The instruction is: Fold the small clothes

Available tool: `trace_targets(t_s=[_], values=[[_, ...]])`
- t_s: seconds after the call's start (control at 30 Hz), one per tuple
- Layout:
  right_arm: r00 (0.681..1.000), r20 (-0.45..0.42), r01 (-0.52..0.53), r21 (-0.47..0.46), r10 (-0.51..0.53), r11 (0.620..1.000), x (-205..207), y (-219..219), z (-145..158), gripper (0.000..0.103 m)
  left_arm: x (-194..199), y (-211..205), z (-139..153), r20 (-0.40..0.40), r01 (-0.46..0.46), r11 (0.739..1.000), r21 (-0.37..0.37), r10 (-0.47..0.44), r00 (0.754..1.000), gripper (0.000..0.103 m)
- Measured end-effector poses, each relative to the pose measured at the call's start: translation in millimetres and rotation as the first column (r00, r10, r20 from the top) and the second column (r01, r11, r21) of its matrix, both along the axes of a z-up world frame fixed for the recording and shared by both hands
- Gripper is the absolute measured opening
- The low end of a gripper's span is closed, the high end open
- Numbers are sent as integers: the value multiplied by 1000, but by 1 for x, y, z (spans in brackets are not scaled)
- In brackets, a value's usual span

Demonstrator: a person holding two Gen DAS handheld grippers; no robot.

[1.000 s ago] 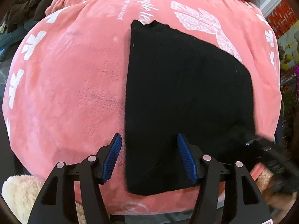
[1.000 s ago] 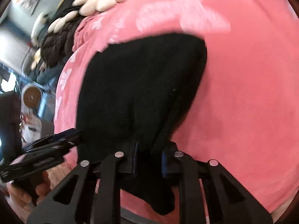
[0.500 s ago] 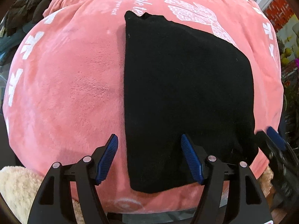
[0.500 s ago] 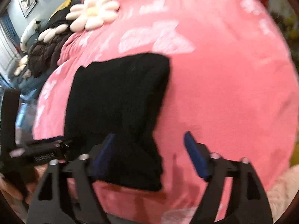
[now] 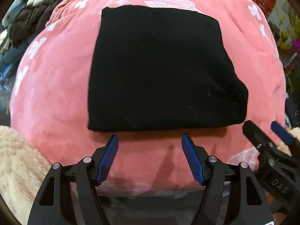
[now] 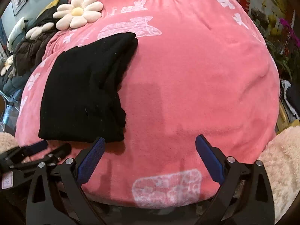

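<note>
Over pink blanket [image 5: 56, 86] | both tools tilted down, empty

Black garments: I count one [image 5: 161, 69], folded.
Pink blankets: one [image 6: 196, 86] under it.
Grippers: two, my left [image 5: 150, 140] and right [image 6: 150, 142].
Blue pads: four, two on each.
Daisy cushions: one whole [image 6: 78, 12] at far left; I see more petals beside it.
Beige plush: both near corners.
</note>
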State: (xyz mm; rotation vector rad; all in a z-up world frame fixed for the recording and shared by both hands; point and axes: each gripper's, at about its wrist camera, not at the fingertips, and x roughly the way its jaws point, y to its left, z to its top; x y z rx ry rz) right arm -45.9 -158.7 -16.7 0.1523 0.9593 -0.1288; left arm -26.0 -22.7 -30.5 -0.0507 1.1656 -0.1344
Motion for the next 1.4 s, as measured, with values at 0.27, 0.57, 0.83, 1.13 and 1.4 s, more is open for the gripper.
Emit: trace_targets(t_s=[0.27,0.57,0.83,1.13,1.4], values=[[1000,2,-15,1,15,1000,3,6,-1,95,-6,-6,-2,84,-23,996,91,16,996,66],[999,30,-36,-20,36,999,-2,14,4,95,-19,-9,2,96,-47,992,118,36,995,67],[996,36,-74,-49,76,996,-3,25,7,95,-19,2,2,92,-86,992,96,77,993,66],[997,35,-62,-44,64,997,-3,23,7,95,-19,5,3,95,-95,989,115,84,992,76],[997,32,-66,-48,67,997,-3,23,7,96,-22,6,4,118,-118,983,138,102,988,76]])
